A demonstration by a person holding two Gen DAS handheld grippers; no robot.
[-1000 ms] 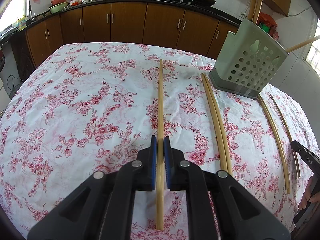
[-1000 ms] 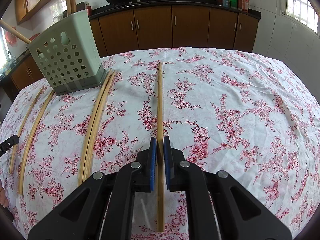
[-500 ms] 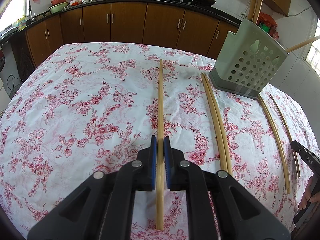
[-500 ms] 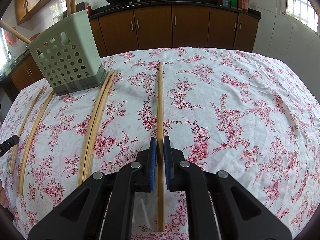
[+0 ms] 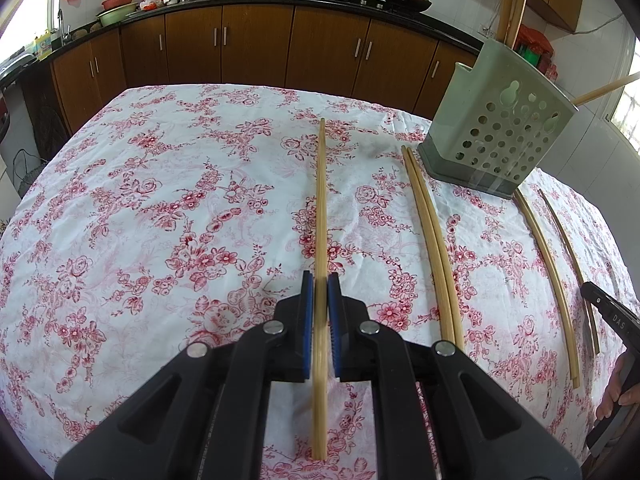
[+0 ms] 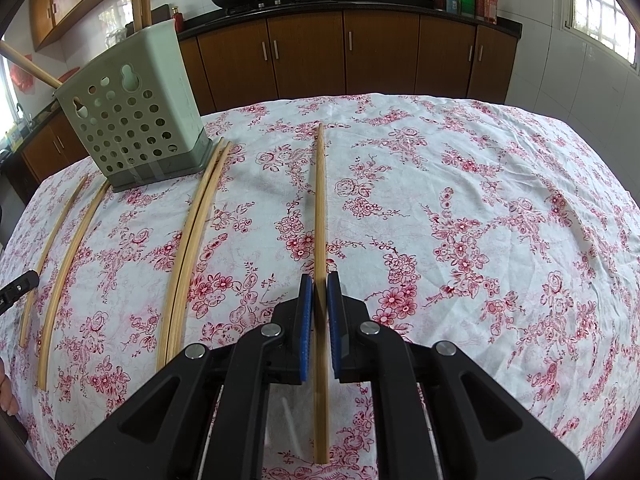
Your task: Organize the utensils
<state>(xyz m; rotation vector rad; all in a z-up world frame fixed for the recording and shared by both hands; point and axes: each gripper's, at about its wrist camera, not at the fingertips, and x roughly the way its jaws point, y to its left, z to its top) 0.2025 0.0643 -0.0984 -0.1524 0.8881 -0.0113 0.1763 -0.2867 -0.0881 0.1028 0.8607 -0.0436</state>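
In the left wrist view my left gripper is shut on a long bamboo chopstick that lies along the floral tablecloth. In the right wrist view my right gripper is shut on another chopstick in the same way. A green perforated utensil holder stands at the back right of the left view and at the back left of the right view, with chopsticks standing in it. A pair of chopsticks lies beside it, also seen in the right wrist view.
Two more single chopsticks lie beyond the holder. The table is covered in a white and red floral cloth. Brown kitchen cabinets and a counter with woks stand behind the table.
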